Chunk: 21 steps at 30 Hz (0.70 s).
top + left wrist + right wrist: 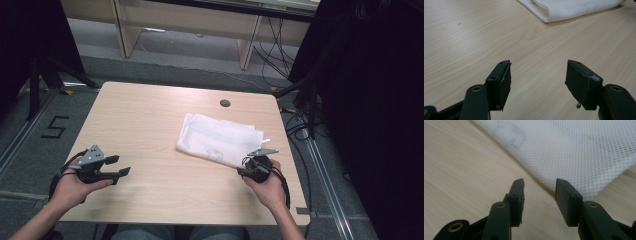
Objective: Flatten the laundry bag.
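Note:
A folded white mesh cloth lies right of the table's middle. Held low at its near right corner, my right gripper has its jaws open. In the right gripper view the cloth lies just beyond the jaw tips of the right gripper, and nothing is between the pads. My left gripper rests near the table's front left, well apart from the cloth, pointing right with its jaws open. In the left gripper view, bare wood lies between the jaws of the left gripper, and the cloth's folded edge is far ahead.
The light wooden table has a round cable hole near its far edge. Black stands and cables crowd the floor on both sides, and a "5" marking sits on the floor at the left. Pale furniture stands behind.

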Motion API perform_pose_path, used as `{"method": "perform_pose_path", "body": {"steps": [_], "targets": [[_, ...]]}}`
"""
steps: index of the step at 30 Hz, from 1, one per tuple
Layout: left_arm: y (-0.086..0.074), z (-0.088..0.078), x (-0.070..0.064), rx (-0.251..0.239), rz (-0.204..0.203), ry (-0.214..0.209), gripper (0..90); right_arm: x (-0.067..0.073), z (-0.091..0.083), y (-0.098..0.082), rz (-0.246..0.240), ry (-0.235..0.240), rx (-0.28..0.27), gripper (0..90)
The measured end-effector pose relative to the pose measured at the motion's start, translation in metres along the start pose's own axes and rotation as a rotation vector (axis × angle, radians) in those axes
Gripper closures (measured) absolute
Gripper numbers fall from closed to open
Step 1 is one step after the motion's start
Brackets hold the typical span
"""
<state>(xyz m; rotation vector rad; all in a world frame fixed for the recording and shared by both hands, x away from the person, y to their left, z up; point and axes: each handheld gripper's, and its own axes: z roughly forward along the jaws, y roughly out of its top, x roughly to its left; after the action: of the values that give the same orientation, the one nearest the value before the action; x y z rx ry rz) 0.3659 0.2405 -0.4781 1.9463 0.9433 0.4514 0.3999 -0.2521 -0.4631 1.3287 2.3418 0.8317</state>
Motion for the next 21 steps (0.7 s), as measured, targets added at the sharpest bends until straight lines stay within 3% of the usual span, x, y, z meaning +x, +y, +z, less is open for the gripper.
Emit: {"method": "perform_pose_path", "body": {"steps": [3, 4, 5, 7, 8, 9, 11, 12, 13, 14, 16, 18, 21], "targets": [[0.000, 0.006, 0.004, 0.015, 0.007, 0.007, 35.7, -0.001, 0.004, -0.001, -0.007, 0.015, 0.005, 60.6], [-0.002, 0.009, 0.006, 0.034, -0.006, 0.012, 35.7, -0.001, 0.006, -0.001, -0.018, 0.004, -0.017, 60.7], [-0.002, 0.010, 0.009, 0.053, 0.013, 0.016, 35.7, 0.000, 0.006, -0.001, 0.011, 0.014, 0.009, 60.8], [-0.003, 0.015, 0.008, 0.041, -0.004, 0.020, 35.7, -0.002, 0.008, -0.001, 0.014, 0.015, 0.001, 61.1], [-0.003, 0.015, 0.008, 0.055, 0.010, 0.008, 35.7, -0.003, 0.009, 0.000, 0.023, 0.007, -0.016, 61.0], [-0.005, 0.016, 0.005, 0.066, 0.031, 0.001, 35.7, -0.003, 0.008, 0.003, 0.067, 0.001, -0.002, 60.4], [-0.005, 0.017, 0.003, 0.065, 0.020, -0.009, 35.7, -0.003, 0.009, 0.005, 0.079, -0.010, -0.013, 61.4], [-0.005, 0.015, 0.002, 0.074, 0.055, -0.012, 35.7, -0.003, 0.009, 0.009, 0.071, -0.007, -0.014, 69.4], [-0.005, 0.015, 0.002, 0.074, 0.055, -0.012, 35.7, -0.003, 0.009, 0.009, 0.071, -0.007, -0.014, 69.4], [-0.006, 0.015, -0.001, 0.061, 0.025, -0.012, 35.7, -0.002, 0.007, 0.015, 0.080, -0.033, -0.002, 78.7], [-0.006, 0.016, -0.001, 0.049, 0.018, -0.021, 35.8, -0.001, 0.007, 0.018, 0.084, -0.042, 0.000, 80.4], [-0.005, 0.014, 0.002, 0.072, 0.046, -0.018, 36.1, -0.001, 0.008, 0.026, 0.077, -0.065, -0.011, 89.3], [-0.006, 0.016, 0.001, 0.072, 0.035, -0.018, 36.2, 0.000, 0.012, 0.031, 0.092, -0.062, 0.001, 90.0]]}}
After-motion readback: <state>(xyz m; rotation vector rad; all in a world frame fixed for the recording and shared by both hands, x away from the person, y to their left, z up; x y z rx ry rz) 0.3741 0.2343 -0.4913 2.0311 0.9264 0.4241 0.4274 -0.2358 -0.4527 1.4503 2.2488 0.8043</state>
